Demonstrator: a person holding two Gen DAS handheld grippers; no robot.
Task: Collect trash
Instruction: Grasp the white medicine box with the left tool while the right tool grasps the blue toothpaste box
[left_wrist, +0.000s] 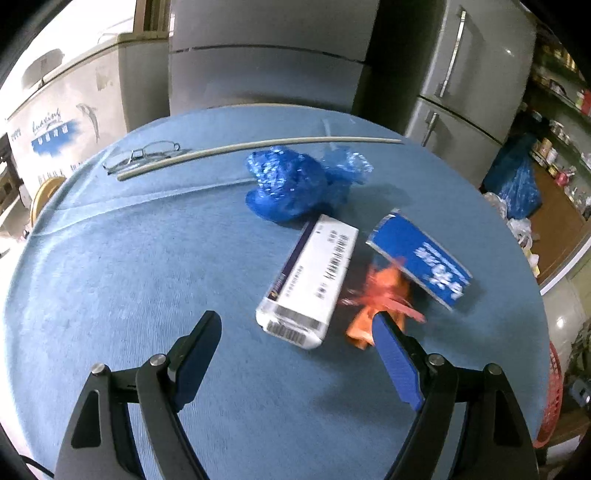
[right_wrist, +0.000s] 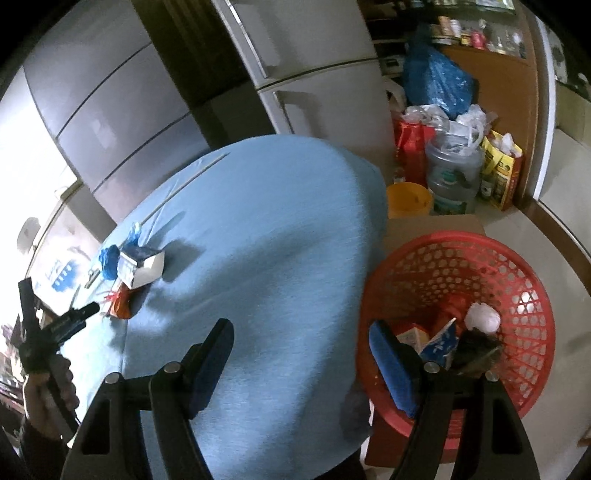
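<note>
Left claw (left_wrist: 295, 332) stands wide open above the blue-covered worktop (left_wrist: 129, 277), holding nothing; its right finger overlaps the near edge of the crumpled orange wrapper (left_wrist: 384, 295), contact not determinable. The white carton (left_wrist: 314, 280) lies flat just beyond the claw, long axis running from the near barcode end away toward the crumpled blue plastic bag (left_wrist: 291, 184), which its far end touches. The orange wrapper lies just right of the carton; a blue packet (left_wrist: 421, 258) sits tilted beyond and right of the wrapper. Beyond the bag, relative to the carton, a long pale rod (left_wrist: 258, 147) lies crosswise, with spectacles (left_wrist: 147, 153) at its left end. Right claw (right_wrist: 301, 328) is likewise wide open and empty, hovering over the worktop edge beside a red perforated basket (right_wrist: 517, 266) that stands off the worktop. The basket contains a white wad (right_wrist: 482, 319), a blue-and-white carton (right_wrist: 441, 341), an orange-and-white box (right_wrist: 413, 336) and a dark item, unidentifiable.
</note>
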